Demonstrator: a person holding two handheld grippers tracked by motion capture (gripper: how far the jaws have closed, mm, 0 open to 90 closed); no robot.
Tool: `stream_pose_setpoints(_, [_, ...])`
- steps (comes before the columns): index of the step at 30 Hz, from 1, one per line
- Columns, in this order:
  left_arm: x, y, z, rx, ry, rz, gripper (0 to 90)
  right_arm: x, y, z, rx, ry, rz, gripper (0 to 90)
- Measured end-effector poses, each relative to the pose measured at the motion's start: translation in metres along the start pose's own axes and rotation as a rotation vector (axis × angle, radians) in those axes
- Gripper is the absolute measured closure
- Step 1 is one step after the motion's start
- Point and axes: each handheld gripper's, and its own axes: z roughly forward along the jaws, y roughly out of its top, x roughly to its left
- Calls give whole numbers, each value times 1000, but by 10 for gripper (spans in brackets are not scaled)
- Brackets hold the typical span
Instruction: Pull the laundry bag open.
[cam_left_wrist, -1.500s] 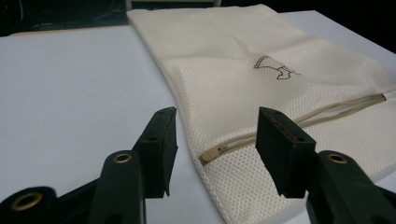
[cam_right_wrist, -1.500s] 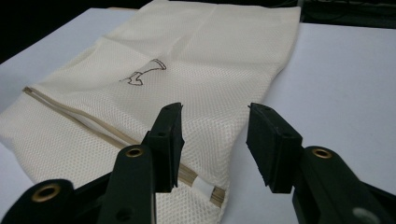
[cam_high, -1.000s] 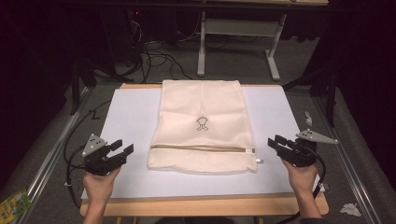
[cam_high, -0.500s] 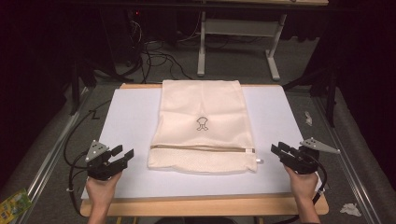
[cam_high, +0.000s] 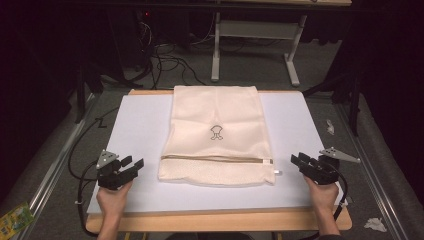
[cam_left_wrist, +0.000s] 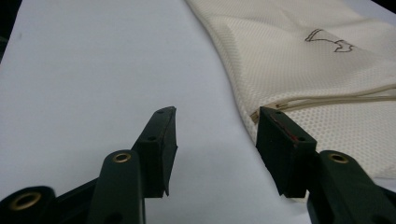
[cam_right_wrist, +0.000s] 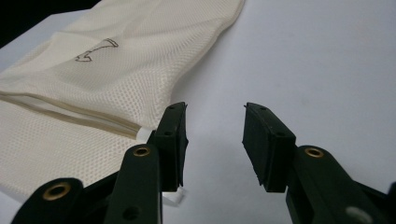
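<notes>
Right claw jaws apart above white sheet; mesh bag just left.

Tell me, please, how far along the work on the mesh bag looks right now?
Barely begun. The mesh bag lies flat on the white sheet, untouched. The left gripper and right gripper are open, flanking its zipper end without contact. Any gripping and handling of the bag remains.
</notes>
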Motion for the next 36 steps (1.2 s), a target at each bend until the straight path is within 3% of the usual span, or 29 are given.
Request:
stream_pose_setpoints(14, [8,1,19,36,28,-1,477,-10,-2,17,25,-22,32,603])
stream_pose_setpoints(20, [10,1,28,54,36,3,476,-12,-4,28,67,-69,22,601])
stream_pose_setpoints(33, [12,-1,40,63,57,-1,478,-12,-5,38,80,-93,24,594])
stream_pose_setpoints(36, [12,-1,42,65,58,0,476,-10,-5,40,87,-106,2,580])
